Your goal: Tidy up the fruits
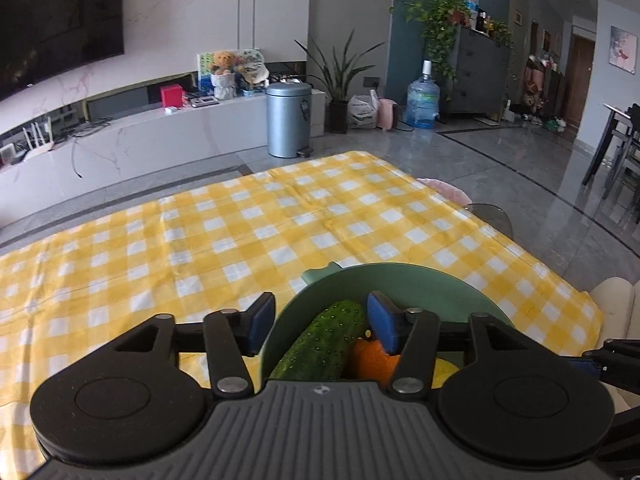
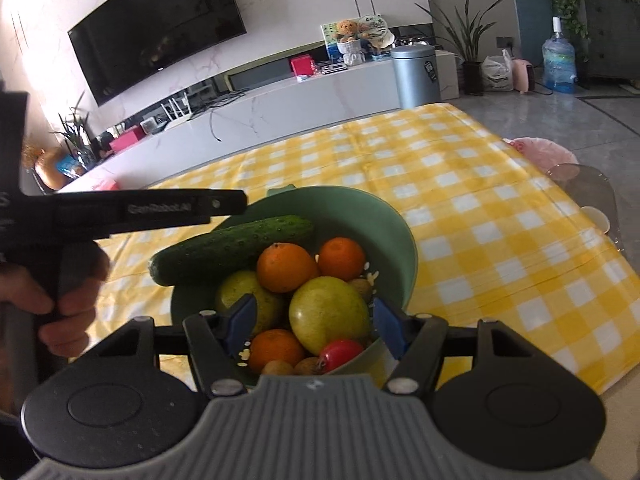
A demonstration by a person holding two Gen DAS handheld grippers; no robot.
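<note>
Checked tablecloth (image 2: 480, 208), "GenRobot.AI" tongs (image 2: 224, 204)

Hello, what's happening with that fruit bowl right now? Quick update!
Left gripper open, straddling bowl rim, cucumber between pads, untouched. Right gripper open over piled fruit. Green bowl full, cucumber overhanging rim. Nothing in the way.

Black gripper (image 1: 322, 322) linkages, blue-padded fingers (image 1: 382, 322), silver screws, ribbed grey housing, round black discs
</note>
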